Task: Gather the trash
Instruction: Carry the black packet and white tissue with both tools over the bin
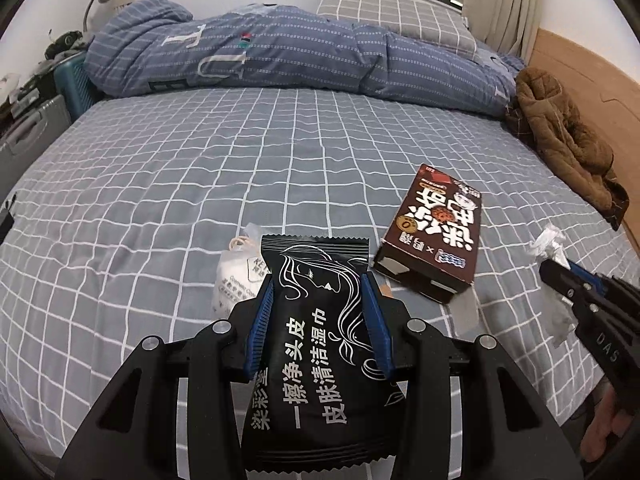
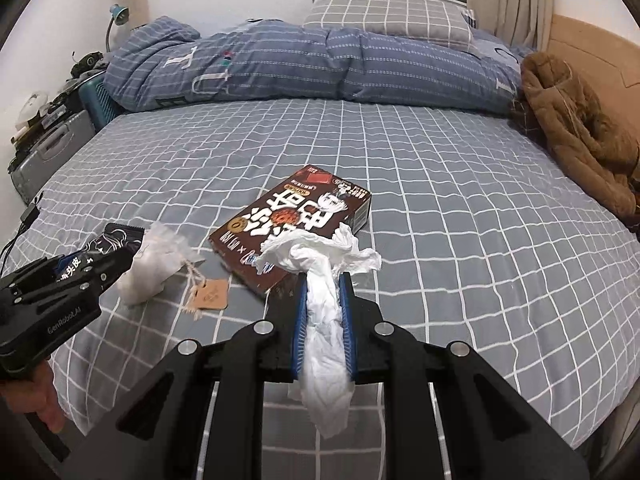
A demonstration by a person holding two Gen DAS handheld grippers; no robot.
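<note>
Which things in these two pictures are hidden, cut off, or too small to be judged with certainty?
- Trash bin or bag: in neither view, so the drop place is unknown.
- White pouch: in the left wrist view, partly behind the black wipes packet held by the left gripper; print too small.
- Brown box: in the right wrist view, near corner hidden by the tissue in the right gripper; contents unknown.
- Paper tag: text too small.

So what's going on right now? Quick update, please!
Left gripper shut on black wet-wipe packet. Right gripper shut on crumpled white tissue. Brown snack box and white pouch on bed. Nothing blocking.
</note>
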